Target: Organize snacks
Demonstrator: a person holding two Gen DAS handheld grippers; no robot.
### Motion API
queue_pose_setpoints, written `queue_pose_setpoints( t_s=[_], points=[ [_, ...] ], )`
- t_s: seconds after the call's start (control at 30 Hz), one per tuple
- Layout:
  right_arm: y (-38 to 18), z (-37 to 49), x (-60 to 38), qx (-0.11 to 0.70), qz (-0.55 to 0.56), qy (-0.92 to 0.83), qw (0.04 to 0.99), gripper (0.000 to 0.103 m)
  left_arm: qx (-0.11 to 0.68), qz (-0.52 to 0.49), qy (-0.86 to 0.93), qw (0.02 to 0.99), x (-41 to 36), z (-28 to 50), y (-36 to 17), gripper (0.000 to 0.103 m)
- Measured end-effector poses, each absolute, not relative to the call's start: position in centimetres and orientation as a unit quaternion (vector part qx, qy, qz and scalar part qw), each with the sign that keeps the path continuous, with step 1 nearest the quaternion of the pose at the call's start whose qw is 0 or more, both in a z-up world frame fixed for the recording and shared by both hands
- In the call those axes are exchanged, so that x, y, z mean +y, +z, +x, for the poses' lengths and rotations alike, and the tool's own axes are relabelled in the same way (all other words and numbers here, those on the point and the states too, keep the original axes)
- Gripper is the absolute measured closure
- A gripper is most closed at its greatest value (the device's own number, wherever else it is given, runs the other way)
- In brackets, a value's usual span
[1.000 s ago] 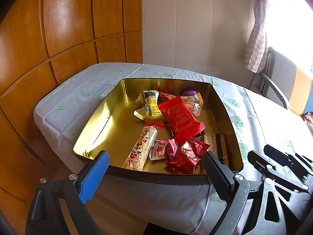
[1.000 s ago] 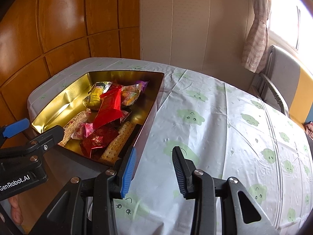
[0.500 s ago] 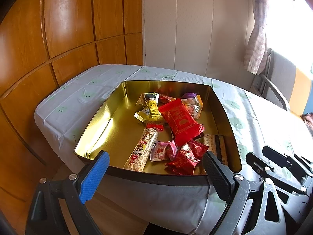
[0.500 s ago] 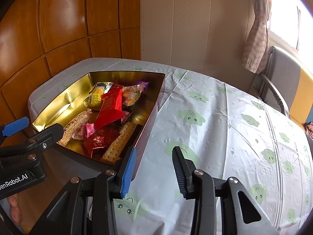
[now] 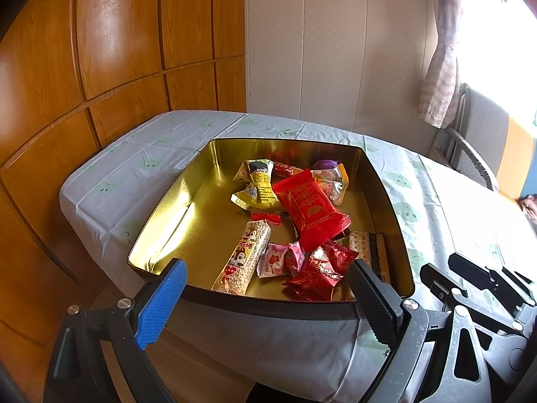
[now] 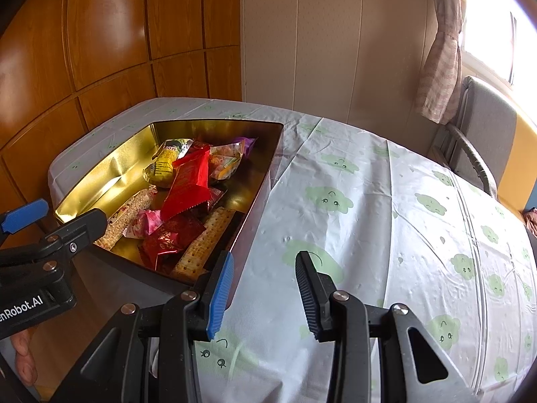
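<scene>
The snacks (image 5: 303, 208) are piled in the gold tin (image 5: 188, 208) at the table's left end; the left gripper (image 5: 265, 294), fingers spread wide, and the right gripper (image 6: 263, 290), fingers parted, are held empty near it

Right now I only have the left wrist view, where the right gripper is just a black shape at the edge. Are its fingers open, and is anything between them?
Observer: The right gripper is open, fingers apart, nothing between them.
Reviewer: What lies ahead of it?
Observer: Bare tablecloth, just right of the tin.
Reviewer: And the crackers, half hidden for me?
Observer: One long pack, lying along the tin's wall on the right gripper's side, reaching the near corner.
</scene>
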State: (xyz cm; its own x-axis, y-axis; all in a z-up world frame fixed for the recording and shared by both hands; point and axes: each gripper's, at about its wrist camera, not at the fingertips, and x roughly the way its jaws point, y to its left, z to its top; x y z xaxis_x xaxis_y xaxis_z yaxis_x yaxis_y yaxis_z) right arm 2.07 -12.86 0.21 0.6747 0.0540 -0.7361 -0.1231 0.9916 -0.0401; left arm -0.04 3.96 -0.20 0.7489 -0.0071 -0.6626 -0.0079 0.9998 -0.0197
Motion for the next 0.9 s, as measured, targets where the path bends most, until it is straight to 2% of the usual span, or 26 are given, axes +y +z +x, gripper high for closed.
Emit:
queue_pose_setpoints(
  t_s=[0.9],
  points=[
    [-0.11,2.1,-12.83,0.401,-0.041,0.048,0.914,0.064,0.355,-0.011,0.002,0.935,4.0,0.0,-0.17,0.004]
  ],
)
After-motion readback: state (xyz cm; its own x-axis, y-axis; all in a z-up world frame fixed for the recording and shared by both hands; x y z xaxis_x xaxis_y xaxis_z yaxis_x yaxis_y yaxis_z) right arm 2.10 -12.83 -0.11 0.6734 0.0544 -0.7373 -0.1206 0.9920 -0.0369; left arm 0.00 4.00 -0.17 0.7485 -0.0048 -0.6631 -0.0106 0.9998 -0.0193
